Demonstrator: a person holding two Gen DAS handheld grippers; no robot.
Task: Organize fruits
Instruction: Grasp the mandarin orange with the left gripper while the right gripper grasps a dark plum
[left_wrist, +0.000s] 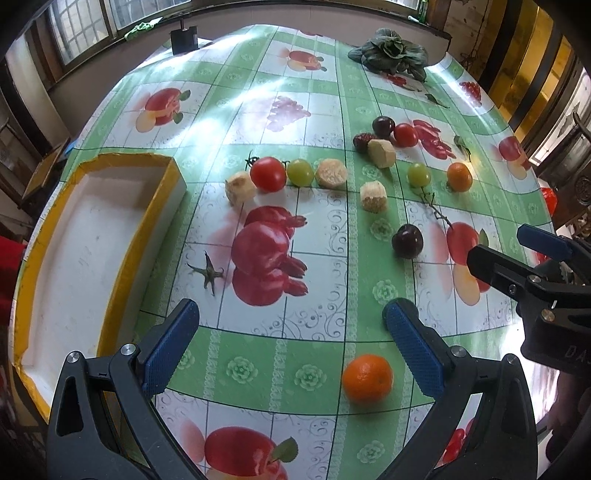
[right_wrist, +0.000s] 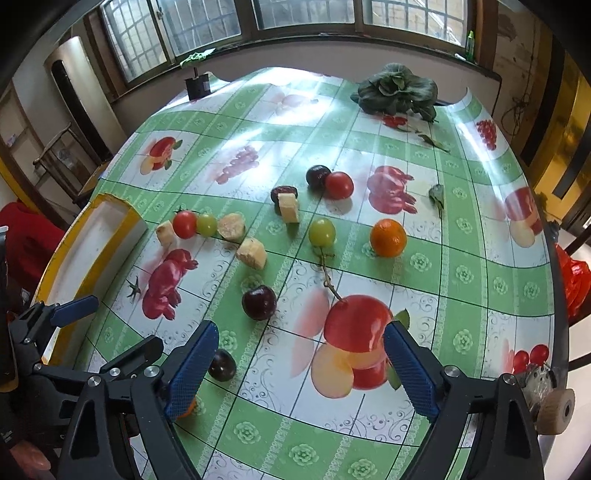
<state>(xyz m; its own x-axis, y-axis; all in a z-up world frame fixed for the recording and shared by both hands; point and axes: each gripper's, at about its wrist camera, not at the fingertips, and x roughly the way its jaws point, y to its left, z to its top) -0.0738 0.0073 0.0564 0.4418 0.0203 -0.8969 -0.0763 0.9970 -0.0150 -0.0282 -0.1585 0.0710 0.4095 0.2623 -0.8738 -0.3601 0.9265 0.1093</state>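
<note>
- Tray (left_wrist: 110, 236), white with a yellow rim, sits at the left edge of the table (left_wrist: 280, 354) and holds no fruit yet, so I judge the sorting is only starting.
- Left gripper (left_wrist: 291, 325) hovers with its blue fingers (left_wrist: 173, 343) spread wide and nothing between the pads; the near orange (left_wrist: 366, 377) lies on the cloth just inside the right-hand finger, not touched.
- Next move, as I read it: bring the left gripper down so the near orange sits between the pads, close gently, then carry it left to the tray.
- Row of loose fruit runs across the middle: a red tomato (left_wrist: 268, 173), a green grape (left_wrist: 303, 171) and pale cut chunks (left_wrist: 331, 172) touching in a line, with a dark cherry (left_wrist: 407, 240) nearer and a second orange (left_wrist: 459, 177) farther right.
- Near orange is round, with no long axis I can tell, so grip angle matters little; it may roll if nudged.
- Right gripper (right_wrist: 299, 354) hangs over a printed apple, fingers (right_wrist: 410, 373) likewise spread and empty.
</note>
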